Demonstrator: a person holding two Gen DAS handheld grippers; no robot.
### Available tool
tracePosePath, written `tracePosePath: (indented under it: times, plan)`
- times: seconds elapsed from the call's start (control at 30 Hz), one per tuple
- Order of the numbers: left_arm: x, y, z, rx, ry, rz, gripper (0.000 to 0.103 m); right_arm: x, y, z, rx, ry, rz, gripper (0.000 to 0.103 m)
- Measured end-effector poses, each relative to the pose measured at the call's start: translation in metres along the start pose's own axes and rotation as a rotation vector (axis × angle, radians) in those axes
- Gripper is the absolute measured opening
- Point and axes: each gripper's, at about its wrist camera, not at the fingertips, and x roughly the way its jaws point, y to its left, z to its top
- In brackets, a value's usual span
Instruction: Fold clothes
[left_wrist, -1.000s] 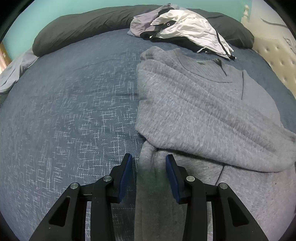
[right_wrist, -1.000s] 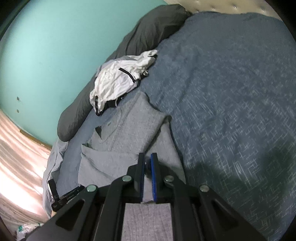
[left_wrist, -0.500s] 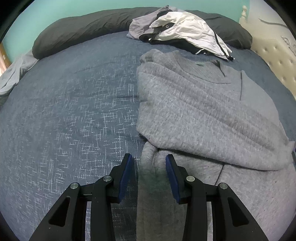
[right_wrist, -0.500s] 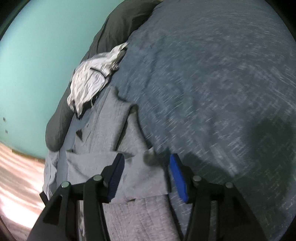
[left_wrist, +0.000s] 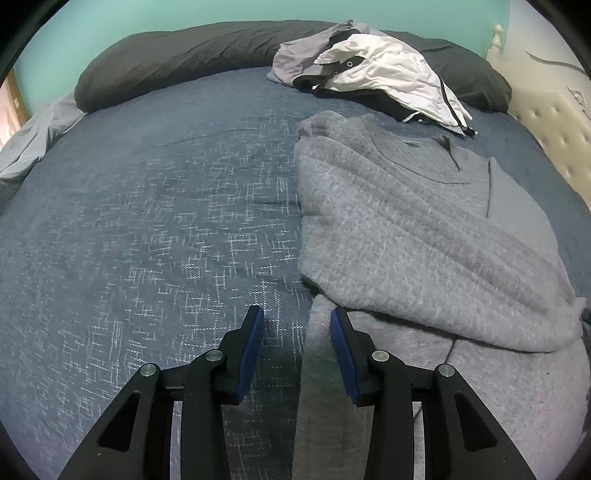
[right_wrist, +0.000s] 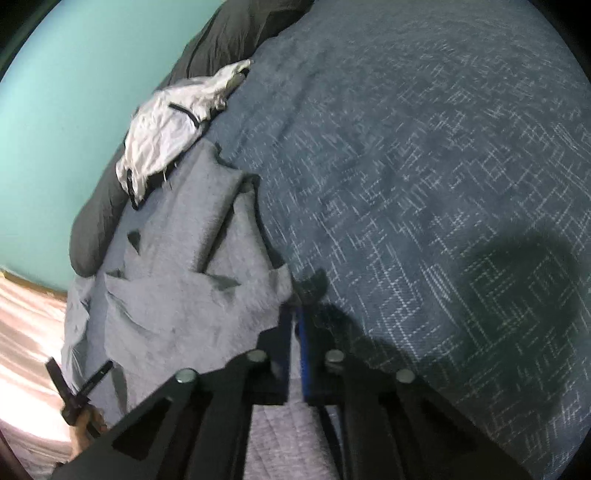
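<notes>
A grey sweater (left_wrist: 406, 236) lies flat on the blue bedspread (left_wrist: 147, 221), collar towards the pillows, with one sleeve folded across its chest. My left gripper (left_wrist: 297, 317) is open low over the sweater's lower left edge. That edge lies loose between its blue pads (left_wrist: 251, 343), nearer the right pad, and nothing presses on it. In the right wrist view the same sweater (right_wrist: 177, 295) spreads out to the left. My right gripper (right_wrist: 294, 314) is shut, its tips pinched on the sweater's side edge where the fabric meets the bedspread (right_wrist: 424, 184).
A white and black jacket (left_wrist: 388, 70) is heaped on a grey garment against the long dark pillow (left_wrist: 177, 55) by the teal wall. A tufted headboard (left_wrist: 554, 122) stands at the right. At the lower left of the right wrist view, a hand (right_wrist: 83, 428) grips a black tool.
My right gripper opened and let go of the fabric it held. It then sank lower and shut again on the sweater's edge. The left gripper has kept still and open.
</notes>
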Motion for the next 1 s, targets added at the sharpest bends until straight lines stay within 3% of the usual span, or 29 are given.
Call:
tracePosePath:
  times: [0.23, 0.47, 0.5, 0.6, 0.63, 0.87, 0.9, 0.93, 1.0]
  plan:
    - [0.002, -0.009, -0.001, 0.038, 0.005, -0.008, 0.041, -0.030, -0.002, 0.012, 0.038, -0.117, 0.064, 0.000]
    - [0.000, -0.004, 0.000, 0.023, 0.007, -0.011, 0.041, -0.003, -0.005, 0.009, 0.056, -0.012, 0.034, 0.004]
    - [0.000, -0.002, 0.000, 0.018, 0.008, -0.013, 0.041, -0.001, -0.006, 0.008, 0.061, -0.010, 0.031, 0.010]
    - [0.000, 0.000, 0.002, 0.012, 0.012, -0.014, 0.041, 0.002, -0.008, 0.008, 0.058, -0.006, 0.032, 0.054]
    - [0.000, 0.001, 0.002, 0.011, 0.012, -0.014, 0.041, 0.003, -0.008, 0.007, 0.055, -0.005, 0.035, 0.054]
    - [0.000, 0.002, 0.004, 0.016, 0.015, -0.015, 0.041, 0.020, 0.006, 0.007, -0.028, 0.006, 0.051, 0.054]
    - [0.000, 0.003, 0.004, 0.015, 0.014, -0.016, 0.041, 0.021, 0.008, 0.007, -0.039, 0.006, 0.052, 0.047]
    - [-0.001, 0.003, 0.005, 0.014, 0.014, -0.017, 0.041, 0.022, 0.009, 0.006, -0.048, 0.004, 0.049, 0.028]
    - [-0.001, 0.003, 0.005, 0.018, 0.013, -0.014, 0.041, 0.022, 0.008, 0.005, -0.054, 0.001, 0.044, 0.016]
